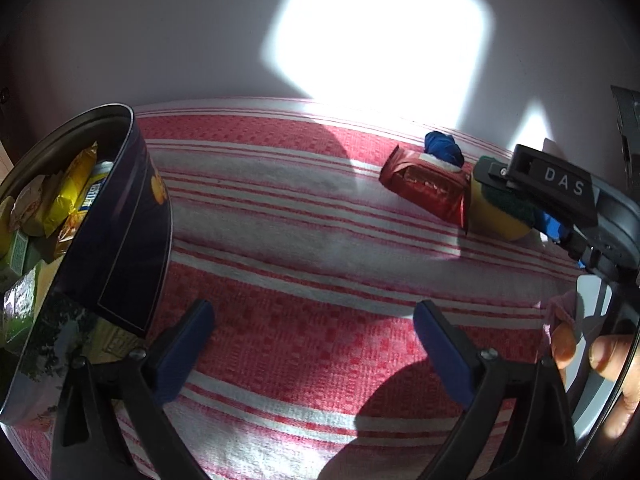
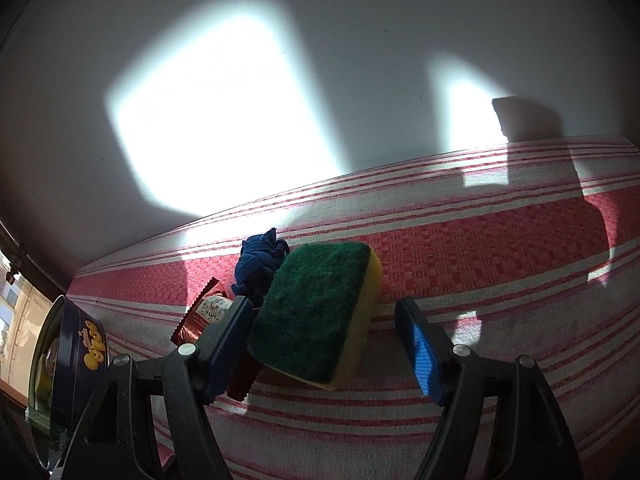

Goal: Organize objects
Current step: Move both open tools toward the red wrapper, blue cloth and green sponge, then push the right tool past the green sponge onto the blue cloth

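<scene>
My right gripper (image 2: 322, 344) has its jaws wide open on both sides of the sponge (image 2: 316, 312), not touching it, so I think I am set to grab it. My left gripper (image 1: 312, 356) is open too and holds nothing, low over the striped cloth (image 1: 320, 240) next to the tin (image 1: 132, 216), where snacks already sit. I count one sponge, one red packet (image 1: 428, 188), one blue rag (image 1: 442, 150) and one tin, all on the counter.
</scene>
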Available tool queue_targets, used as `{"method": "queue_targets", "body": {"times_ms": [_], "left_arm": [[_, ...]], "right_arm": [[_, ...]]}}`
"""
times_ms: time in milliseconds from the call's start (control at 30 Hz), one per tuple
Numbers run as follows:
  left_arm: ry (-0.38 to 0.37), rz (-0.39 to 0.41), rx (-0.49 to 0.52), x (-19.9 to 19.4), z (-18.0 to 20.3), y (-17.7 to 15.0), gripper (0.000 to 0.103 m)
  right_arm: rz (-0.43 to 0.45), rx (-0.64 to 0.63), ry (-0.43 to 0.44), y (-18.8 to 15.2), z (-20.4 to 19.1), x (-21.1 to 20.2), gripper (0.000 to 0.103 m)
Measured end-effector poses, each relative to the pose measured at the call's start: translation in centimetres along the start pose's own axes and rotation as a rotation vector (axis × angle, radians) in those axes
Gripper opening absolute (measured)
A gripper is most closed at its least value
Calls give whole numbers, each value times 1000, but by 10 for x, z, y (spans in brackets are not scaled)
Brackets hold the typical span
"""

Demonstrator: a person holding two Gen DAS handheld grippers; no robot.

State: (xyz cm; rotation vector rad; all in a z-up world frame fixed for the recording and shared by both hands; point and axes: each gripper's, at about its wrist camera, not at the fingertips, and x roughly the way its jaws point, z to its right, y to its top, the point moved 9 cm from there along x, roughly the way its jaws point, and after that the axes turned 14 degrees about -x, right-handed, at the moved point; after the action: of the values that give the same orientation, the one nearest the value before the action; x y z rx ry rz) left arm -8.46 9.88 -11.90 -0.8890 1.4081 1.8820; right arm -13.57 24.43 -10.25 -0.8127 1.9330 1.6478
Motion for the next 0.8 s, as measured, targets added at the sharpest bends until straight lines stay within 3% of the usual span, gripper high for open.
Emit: {"method": "queue_targets", "body": {"times_ms": [333,633,800], "left_arm": [[31,1,38,-8,6,-18,103],[30,0,40,-8,4,-18,103],[31,1,40,-8,5,-18,103]], "right_arm": [[-12,-23,29,6,1,4,75],[84,79,3,28,37,-19,75],[137,35,-36,44,39,-30,75]]}}
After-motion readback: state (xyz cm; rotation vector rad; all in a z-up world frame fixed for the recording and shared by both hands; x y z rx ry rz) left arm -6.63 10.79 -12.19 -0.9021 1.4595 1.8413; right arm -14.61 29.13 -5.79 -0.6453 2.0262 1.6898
